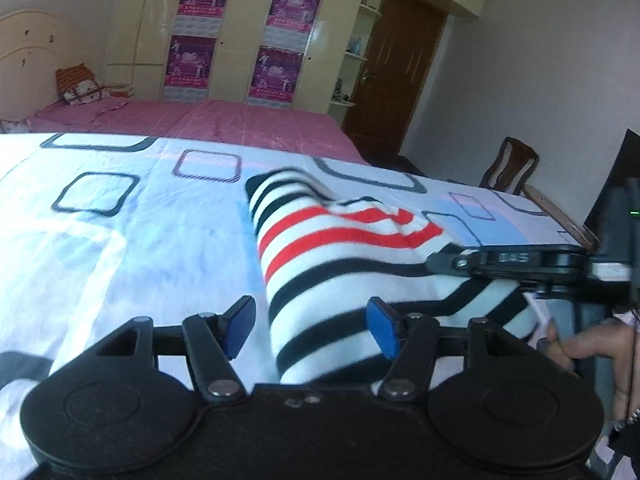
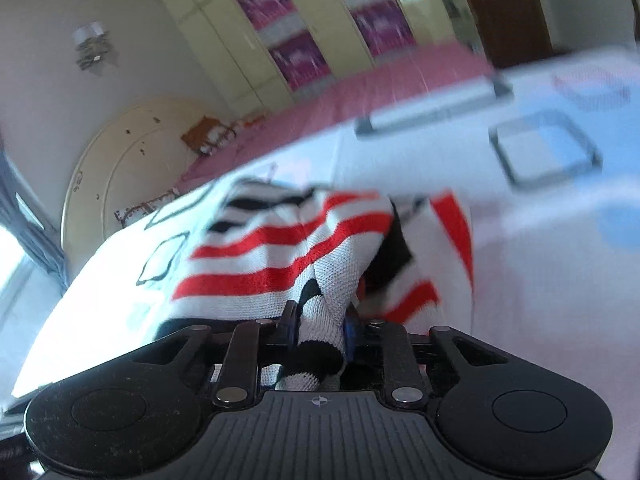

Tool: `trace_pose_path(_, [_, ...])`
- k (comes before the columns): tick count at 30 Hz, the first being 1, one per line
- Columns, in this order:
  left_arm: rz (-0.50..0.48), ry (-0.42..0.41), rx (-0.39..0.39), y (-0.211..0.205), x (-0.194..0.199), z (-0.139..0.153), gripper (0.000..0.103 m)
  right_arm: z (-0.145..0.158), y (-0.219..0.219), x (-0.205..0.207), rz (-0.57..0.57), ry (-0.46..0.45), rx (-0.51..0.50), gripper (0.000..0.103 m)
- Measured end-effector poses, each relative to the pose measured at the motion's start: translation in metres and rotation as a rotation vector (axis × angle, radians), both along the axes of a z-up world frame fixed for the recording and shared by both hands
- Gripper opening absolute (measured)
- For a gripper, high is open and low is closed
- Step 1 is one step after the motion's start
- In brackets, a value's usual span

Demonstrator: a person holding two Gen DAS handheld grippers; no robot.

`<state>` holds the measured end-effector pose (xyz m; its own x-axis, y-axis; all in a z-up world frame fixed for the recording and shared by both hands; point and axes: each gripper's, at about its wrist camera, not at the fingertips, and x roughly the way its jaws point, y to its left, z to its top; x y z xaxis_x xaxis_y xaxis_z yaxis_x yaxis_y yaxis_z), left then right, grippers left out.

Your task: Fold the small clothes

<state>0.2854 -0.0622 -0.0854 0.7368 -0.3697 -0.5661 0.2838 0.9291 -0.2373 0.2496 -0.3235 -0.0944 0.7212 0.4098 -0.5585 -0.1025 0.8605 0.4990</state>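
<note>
From the left wrist camera, the white knitted garment with black and red stripes point(image 1: 344, 248) lies on the white bedsheet printed with dark rounded squares and pale blue patches point(image 1: 120, 240), its near end running in between the fingers of the left gripper point(image 1: 312, 326). That gripper stands wide open, its blue pads on either side of the cloth and holding nothing. At the right of this view the right gripper point(image 1: 452, 262) comes in from the side with its tips at the garment's edge, and the person's right hand point(image 1: 592, 364) shows low on its handle. From the right wrist camera, which is blurred, the right gripper point(image 2: 320, 326) is closed tight on a bunched fold of the striped knit point(image 2: 280, 252), and the fabric rises off the sheet ahead of it in a loose hump. The fold looks under way and carried by one gripper alone. As I judge it, the risk is that the free end may drag or twist across the sheet and leave a crooked fold. The thick bunch could also slip from the pads if pulled quickly.
</note>
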Motion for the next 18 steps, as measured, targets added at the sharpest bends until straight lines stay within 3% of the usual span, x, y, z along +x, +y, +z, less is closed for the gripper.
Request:
trace_pose_path(3, [-0.022,-0.001,-0.018,-0.006,0.005,-0.002,0.06,0.012,-0.009,-0.019,-0.038,-0.047,-0.037,0.02])
trace_pose_path(6, [-0.037,0.045,-0.013,-0.014,0.014,-0.015,0.06,-0.015,-0.018,-0.022,-0.079,0.064,-0.051,0.021])
trace_pose_path(8, [-0.043,0.088,-0.001,-0.017,0.02,-0.026,0.06,-0.031,-0.021,-0.024,-0.088,0.114,-0.005,0.021])
trace_pose_path(11, [-0.039,0.099,0.001,-0.015,0.022,-0.035,0.064,-0.023,-0.025,-0.029,-0.124,0.099,0.009,0.026])
trace_pose_path(18, [-0.051,0.111,-0.007,-0.009,0.023,-0.039,0.067,0.008,-0.043,-0.068,-0.128,0.069,0.018,0.027])
